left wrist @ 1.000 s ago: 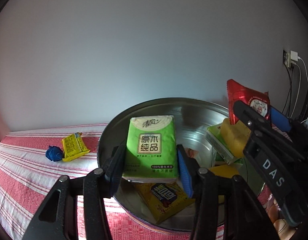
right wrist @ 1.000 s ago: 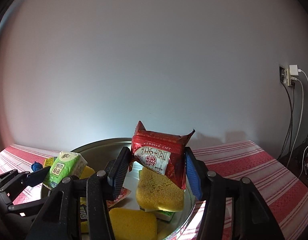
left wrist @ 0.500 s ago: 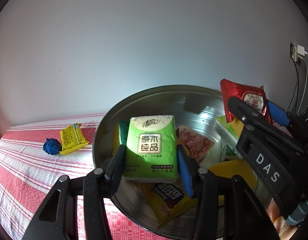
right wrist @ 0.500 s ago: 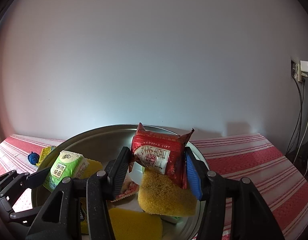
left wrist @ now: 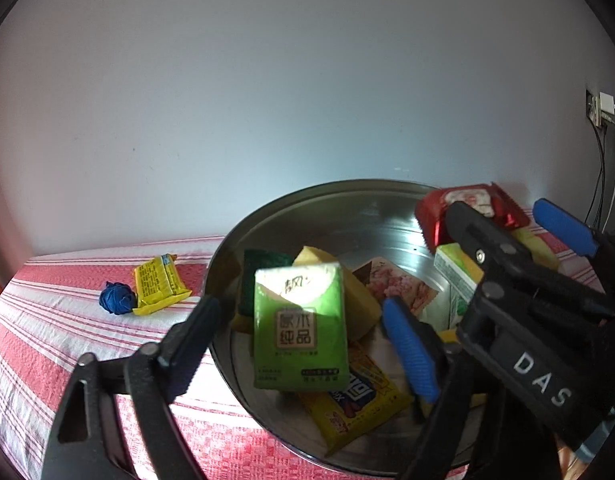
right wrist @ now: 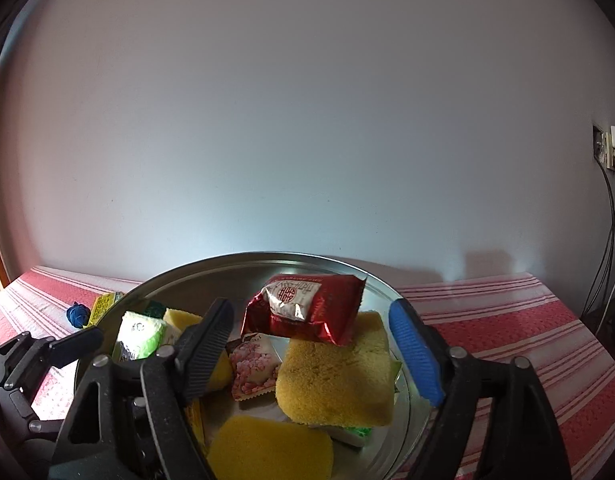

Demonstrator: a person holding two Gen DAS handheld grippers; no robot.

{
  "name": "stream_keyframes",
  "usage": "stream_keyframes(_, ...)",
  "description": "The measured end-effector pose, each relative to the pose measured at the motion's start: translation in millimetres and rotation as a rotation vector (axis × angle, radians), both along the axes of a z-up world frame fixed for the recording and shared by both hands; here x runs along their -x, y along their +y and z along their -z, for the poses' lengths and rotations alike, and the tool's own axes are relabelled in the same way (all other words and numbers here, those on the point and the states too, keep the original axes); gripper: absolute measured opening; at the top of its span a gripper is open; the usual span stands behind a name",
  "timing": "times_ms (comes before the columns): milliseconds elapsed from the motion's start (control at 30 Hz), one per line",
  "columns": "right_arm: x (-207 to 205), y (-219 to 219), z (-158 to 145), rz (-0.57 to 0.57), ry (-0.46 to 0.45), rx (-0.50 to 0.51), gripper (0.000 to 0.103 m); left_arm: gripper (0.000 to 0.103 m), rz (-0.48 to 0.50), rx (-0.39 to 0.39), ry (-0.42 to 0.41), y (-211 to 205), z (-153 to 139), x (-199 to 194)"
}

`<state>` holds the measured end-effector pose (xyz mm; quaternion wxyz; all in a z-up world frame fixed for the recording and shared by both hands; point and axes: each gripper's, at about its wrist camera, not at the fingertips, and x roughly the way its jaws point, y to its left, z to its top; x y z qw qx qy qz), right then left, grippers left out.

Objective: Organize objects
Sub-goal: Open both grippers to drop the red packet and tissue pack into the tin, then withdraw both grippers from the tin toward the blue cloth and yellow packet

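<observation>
As jaws opened, packs (green (left wrist: 301,326), red (right wrist: 307,308)) released.

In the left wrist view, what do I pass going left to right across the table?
Blue ball → small yellow packet → green tissue pack → pink snack packet → red packet, with the last three in or over the metal basin.

A plain room with a table by the wall

A bare white wall (right wrist: 307,120) stands behind a table with a red and white striped cloth (right wrist: 507,320). A white wall plug (left wrist: 601,108) with thin hanging wires (right wrist: 607,232) sits at the right.
</observation>
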<state>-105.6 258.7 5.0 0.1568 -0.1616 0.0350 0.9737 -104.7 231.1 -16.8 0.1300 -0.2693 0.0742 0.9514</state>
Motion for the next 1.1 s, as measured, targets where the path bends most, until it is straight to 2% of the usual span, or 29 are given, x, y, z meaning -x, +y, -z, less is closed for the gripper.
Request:
stream_keyframes(133, -17.9, -4.7, -5.5, 0.013, 0.058, -0.025, 0.087, 0.102, -0.01, 0.025, 0.063, 3.7, -2.2, -3.5)
stream_keyframes(233, -27.1, 0.2, -8.0, 0.021, 0.093, -0.022, 0.087, 0.102, -0.021, 0.004, 0.056, 0.8, -0.7, 0.2)
stream_keyframes(267, -28.7, 4.4, -8.1, 0.026, 0.103, -0.017, 0.087, 0.102, -0.027, -0.004, 0.052, -17.3, -0.2, 3.6)
stream_keyframes(333, -35.5, 8.4, -9.5, 0.031, 0.12, 0.003, 0.087, 0.102, -0.045, -0.011, 0.046, -25.5, 2.7, -3.7)
stream_keyframes(367, -38.1, 11.3, -9.2, 0.035, 0.123, 0.016, 0.087, 0.102, -0.053, -0.015, 0.044, -46.5, 3.7, 6.4)
stream_keyframes(400, -40.6, 12.5, -9.3, 0.042, 0.123, 0.028, 0.087, 0.102, -0.061, -0.02, 0.042, -50.7, 5.5, 9.1)
stream_keyframes(567, -61.6, 9.6, -13.6, 0.081, 0.155, 0.046, 0.087, 0.102, -0.082, -0.021, 0.049, -53.4, 5.0, -2.5)
stream_keyframes(700, -63.4, 4.7, -13.7, 0.101, 0.189, 0.031, 0.087, 0.102, -0.087, -0.029, 0.055, -60.9, 6.2, -8.5)
stream_keyframes(867, -83.4, -8.2, -17.6, 0.149, 0.287, -0.003, 0.087, 0.102, -0.104, -0.03, 0.075, -73.3, -6.2, -6.0)
stream_keyframes(1100, -92.3, -20.2, -21.0, 0.194, 0.304, 0.013, 0.087, 0.102, -0.151, -0.028, 0.112, -92.5, -12.3, -8.4)
